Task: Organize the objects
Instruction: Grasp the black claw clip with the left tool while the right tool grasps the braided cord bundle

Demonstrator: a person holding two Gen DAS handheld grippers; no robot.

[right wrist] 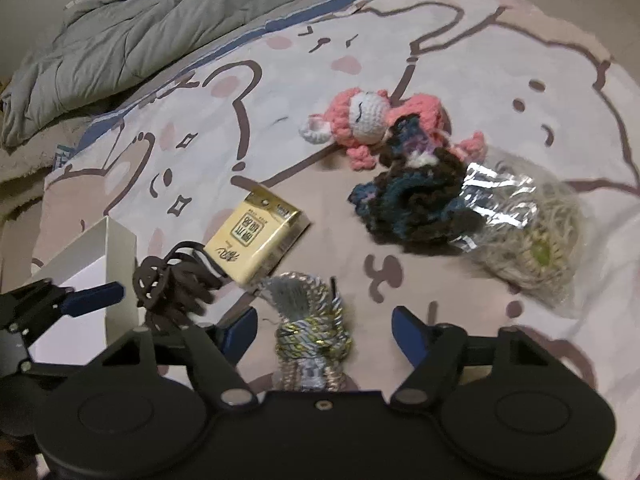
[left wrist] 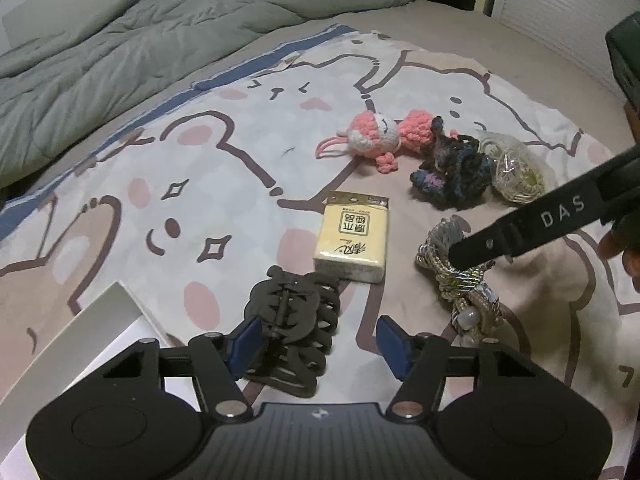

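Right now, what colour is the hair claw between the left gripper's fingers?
Dark brown hair claw, clearest in the left wrist view.

Bare blanket (left wrist: 132, 208) lies open left of the tissue pack (left wrist: 352, 236) (crocheted toys (left wrist: 452, 168) crowd its right).

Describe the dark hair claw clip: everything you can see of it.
The hair claw clip is dark brown, matte, plastic-looking, with curved interlocking teeth and a central hinge. It lies on its side on the cartoon bedsheet, near the yellow tissue pack and beside a white box. It sits between the left tool's blue pads; contact is unclear.
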